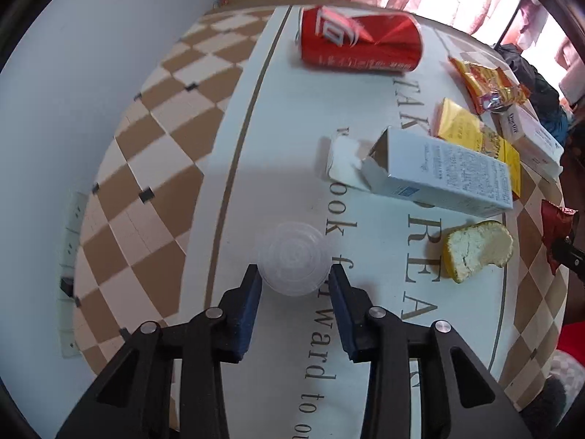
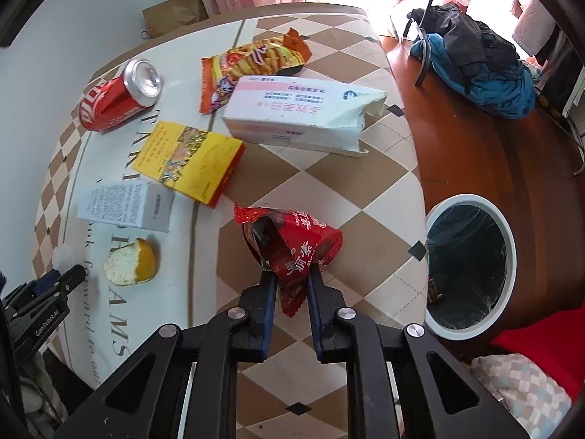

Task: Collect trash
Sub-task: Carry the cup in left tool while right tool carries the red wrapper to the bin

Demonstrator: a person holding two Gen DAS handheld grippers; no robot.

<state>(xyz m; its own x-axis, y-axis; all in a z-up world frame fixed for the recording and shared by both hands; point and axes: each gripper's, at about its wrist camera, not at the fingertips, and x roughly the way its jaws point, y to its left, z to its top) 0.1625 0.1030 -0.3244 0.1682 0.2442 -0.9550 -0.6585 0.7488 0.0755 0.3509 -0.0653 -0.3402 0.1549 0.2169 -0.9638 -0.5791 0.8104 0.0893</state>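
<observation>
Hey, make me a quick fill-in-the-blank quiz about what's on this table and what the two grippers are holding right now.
1. The right gripper pinches a crumpled ____ snack wrapper.
2. The left gripper has its fingers on either side of a clear plastic ____.
3. The red soda can lies on its ____ on the table.
4. The white-rimmed trash bin stands on the ____ beside the table.

Missing words: red; cup; side; floor
</observation>
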